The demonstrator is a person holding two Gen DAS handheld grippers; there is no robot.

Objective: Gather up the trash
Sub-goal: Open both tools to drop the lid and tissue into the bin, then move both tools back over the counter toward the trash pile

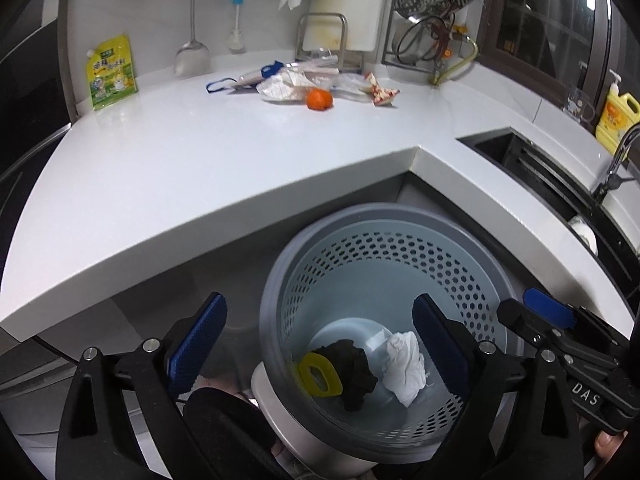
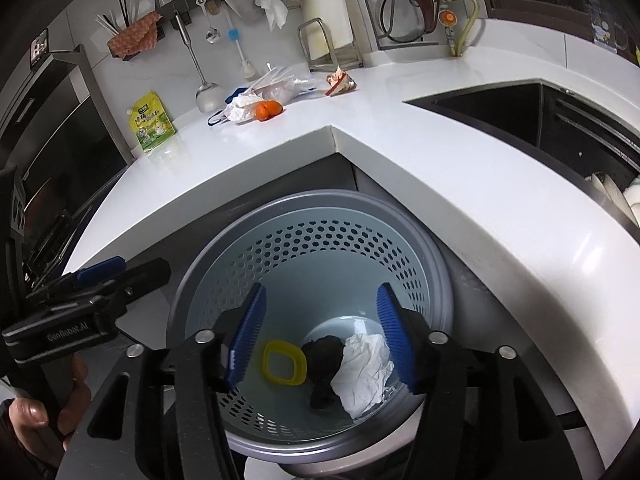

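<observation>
Crumpled white paper (image 2: 366, 372) lies in the bin (image 2: 320, 208) below both grippers' released, empty fingers (image 2: 246, 340) (blue-padded).

You can read "DAS" on the black body of the right gripper (image 1: 536, 312). You can read "GenRobot.AI" on the left gripper (image 2: 116, 266). The yellow-green pouch (image 1: 112, 72) has words too small to read.

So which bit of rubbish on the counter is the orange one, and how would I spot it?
Start at the white counter and look to its back corner, in front of the metal rack. A small heap of litter lies there; the orange peel sits at its front edge, touching the crumpled white wrapper. It is the only round, bright orange piece.
</observation>
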